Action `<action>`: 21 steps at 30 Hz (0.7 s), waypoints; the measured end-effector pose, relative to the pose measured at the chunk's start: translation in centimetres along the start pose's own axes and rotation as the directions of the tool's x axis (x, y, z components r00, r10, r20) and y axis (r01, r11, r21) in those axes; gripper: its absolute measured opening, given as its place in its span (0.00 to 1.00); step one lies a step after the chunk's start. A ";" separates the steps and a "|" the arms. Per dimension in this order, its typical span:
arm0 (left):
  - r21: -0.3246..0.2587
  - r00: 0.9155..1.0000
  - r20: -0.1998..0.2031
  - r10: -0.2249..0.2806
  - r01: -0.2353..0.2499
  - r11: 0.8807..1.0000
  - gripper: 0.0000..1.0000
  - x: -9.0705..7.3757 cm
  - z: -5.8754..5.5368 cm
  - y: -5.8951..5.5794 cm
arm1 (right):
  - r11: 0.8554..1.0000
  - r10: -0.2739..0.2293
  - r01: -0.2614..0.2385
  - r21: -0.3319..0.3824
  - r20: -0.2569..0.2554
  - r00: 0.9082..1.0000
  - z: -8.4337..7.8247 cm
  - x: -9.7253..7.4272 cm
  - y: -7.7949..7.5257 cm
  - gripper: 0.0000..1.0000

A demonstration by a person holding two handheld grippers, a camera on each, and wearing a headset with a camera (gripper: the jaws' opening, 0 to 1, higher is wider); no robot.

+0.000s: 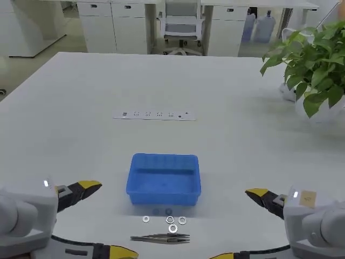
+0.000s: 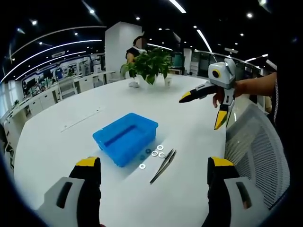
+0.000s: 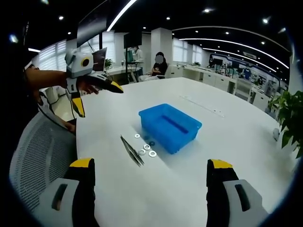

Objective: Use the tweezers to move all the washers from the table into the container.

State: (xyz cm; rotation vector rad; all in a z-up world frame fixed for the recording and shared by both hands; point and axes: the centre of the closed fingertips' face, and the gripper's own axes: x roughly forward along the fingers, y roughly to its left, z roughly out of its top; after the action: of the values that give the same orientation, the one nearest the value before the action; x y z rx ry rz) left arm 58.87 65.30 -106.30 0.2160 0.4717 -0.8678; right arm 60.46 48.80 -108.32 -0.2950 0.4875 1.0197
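4 washers (image 1: 172, 229) clear, 2 bluish bits (image 1: 168, 211) by container (image 1: 161, 197) unclear

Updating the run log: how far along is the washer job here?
Nothing done yet: the blue container looks empty. Nothing in hand: the left tool and right tool hover open on either side, and the tweezers lie on the table. Left to do: pick up the tweezers, then move the washers, clustered between tweezers and container.
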 end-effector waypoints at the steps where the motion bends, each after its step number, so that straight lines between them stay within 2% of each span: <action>1: 0.001 1.000 0.000 0.001 -0.001 1.000 0.99 0.0 0.0 0.0 | 1.000 0.000 0.000 -0.001 0.001 1.000 0.0 0.0 0.0 0.99; 21: 0.004 1.000 0.002 0.001 -0.001 1.000 0.99 0.0 0.1 0.1 | 1.000 0.000 0.001 -0.016 0.012 1.000 0.4 -0.1 -0.1 0.99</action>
State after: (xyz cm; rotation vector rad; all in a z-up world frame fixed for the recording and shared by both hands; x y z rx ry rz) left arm 58.94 65.32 -106.22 0.2193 0.4678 -0.8676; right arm 60.62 48.85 -107.94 -0.3030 0.4688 1.0247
